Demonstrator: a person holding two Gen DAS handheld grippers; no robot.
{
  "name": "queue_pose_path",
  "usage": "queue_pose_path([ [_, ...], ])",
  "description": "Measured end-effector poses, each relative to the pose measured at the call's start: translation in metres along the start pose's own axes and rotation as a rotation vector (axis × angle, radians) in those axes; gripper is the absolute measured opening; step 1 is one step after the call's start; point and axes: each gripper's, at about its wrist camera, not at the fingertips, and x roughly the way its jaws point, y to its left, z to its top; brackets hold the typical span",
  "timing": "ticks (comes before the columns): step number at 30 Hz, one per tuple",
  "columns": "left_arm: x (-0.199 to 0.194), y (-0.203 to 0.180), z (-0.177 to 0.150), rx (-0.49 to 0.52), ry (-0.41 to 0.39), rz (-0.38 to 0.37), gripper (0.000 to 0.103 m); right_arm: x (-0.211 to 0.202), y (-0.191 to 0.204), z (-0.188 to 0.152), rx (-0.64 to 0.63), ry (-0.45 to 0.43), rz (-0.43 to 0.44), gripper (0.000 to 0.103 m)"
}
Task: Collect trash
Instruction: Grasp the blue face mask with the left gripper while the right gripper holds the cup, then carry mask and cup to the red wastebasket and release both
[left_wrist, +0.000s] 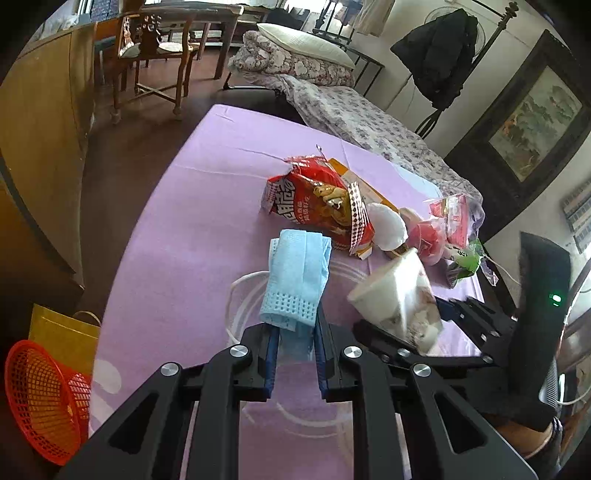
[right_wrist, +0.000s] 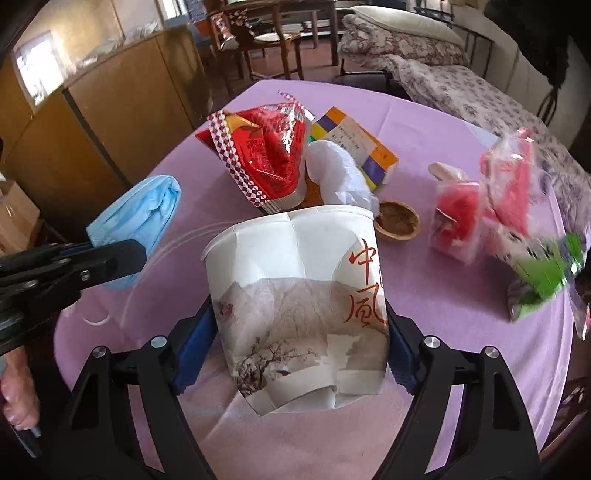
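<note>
lilac cloth covers the round table, with a bed and wooden chairs behind it. my right gripper has its blue pads against both sides of a crumpled white paper cup, creased and dented, printed with a grey landscape, a bare tree and red chinese characters; it is lifted above the near part of the table. my left gripper is clamped tight on a folded pale blue face mask, which sticks up from the jaws over the cloth. both grippers point steeply down. beyond lie a red snack bag with white chinese lettering i cannot read, pink wrappers and a green packet. an orange mesh basket sits below the table's edge.
</note>
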Motion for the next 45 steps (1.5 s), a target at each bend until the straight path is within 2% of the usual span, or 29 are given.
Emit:
queue_pose_path([
  [6,-0.015,-0.010,-0.009,0.022,-0.011,-0.026,0.017,-0.037,0.001,-0.021,0.072,-0.047,0.027,0.078],
  [13,-0.040,-0.016,-0.020,0.047,-0.023,-0.067,0.017,-0.062,0.004,-0.040,0.142,-0.079,0.043,0.078],
  [23,-0.083,-0.002,-0.033,0.031,-0.076,-0.079,0.017,-0.088,0.024,-0.038,0.124,-0.117,0.064,0.078],
  [29,-0.107,0.021,-0.040,-0.002,-0.112,-0.058,0.017,-0.101,0.064,-0.026,0.036,-0.130,0.104,0.078],
  [36,-0.130,0.064,-0.050,-0.060,-0.136,-0.008,0.017,-0.094,0.122,-0.005,-0.069,-0.105,0.165,0.078],
  [45,-0.161,0.158,-0.077,-0.210,-0.150,0.107,0.017,-0.066,0.225,0.017,-0.264,-0.033,0.232,0.078],
])
